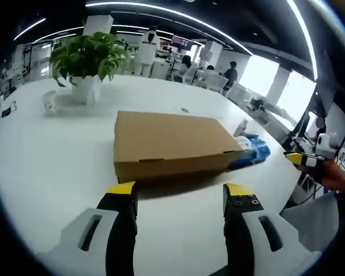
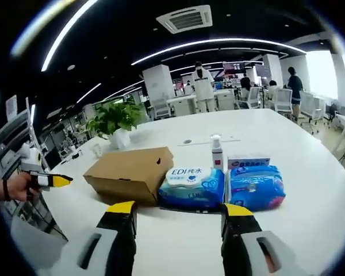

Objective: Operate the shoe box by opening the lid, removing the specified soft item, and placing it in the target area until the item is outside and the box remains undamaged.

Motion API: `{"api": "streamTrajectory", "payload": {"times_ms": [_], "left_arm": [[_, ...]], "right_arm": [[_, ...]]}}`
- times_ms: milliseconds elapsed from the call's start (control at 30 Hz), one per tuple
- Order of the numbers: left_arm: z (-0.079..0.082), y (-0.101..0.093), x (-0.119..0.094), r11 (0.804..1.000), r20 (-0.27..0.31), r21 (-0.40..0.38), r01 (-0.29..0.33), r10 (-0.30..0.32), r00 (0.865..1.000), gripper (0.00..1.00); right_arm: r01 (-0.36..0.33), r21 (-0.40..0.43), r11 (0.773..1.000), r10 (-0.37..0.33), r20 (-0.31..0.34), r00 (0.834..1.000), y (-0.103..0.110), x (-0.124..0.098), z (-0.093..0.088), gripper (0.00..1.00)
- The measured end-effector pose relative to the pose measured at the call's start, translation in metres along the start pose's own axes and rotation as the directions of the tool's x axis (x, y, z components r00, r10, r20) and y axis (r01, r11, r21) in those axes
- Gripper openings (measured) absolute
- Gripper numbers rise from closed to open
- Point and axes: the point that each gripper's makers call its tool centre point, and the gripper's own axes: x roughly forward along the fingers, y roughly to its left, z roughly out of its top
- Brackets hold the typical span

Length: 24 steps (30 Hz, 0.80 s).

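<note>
On the white table (image 1: pixel 52 167), closed brown shoe box (image 1: pixel 169 144); both claws gape wide, holding nothing.

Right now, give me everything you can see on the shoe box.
The shoe box is plain brown cardboard, unprinted, flat and rectangular, with its lid shut and small tab slots along the front edge. It lies flat on the white table, with no visible dents. In the right gripper view a blue soft pack lies against one end. Neither gripper touches it. The contents are hidden.
</note>
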Motion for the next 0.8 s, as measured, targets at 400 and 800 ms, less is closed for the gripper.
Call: {"api": "streamTrajectory", "payload": {"times_ms": [400, 800], "left_arm": [[-0.015, -0.028, 0.0, 0.998, -0.002, 0.061, -0.019, 0.019, 1.0, 0.62], [-0.015, -0.025, -0.005, 0.999, 0.005, 0.029, -0.04, 0.04, 0.999, 0.64]], "right_arm": [[0.034, 0.011, 0.999, -0.034, 0.056, 0.998, -0.014, -0.025, 0.001, 0.62], [0.021, 0.009, 1.0, -0.022, 0.08, 0.997, -0.011, -0.027, 0.005, 0.63]]}}
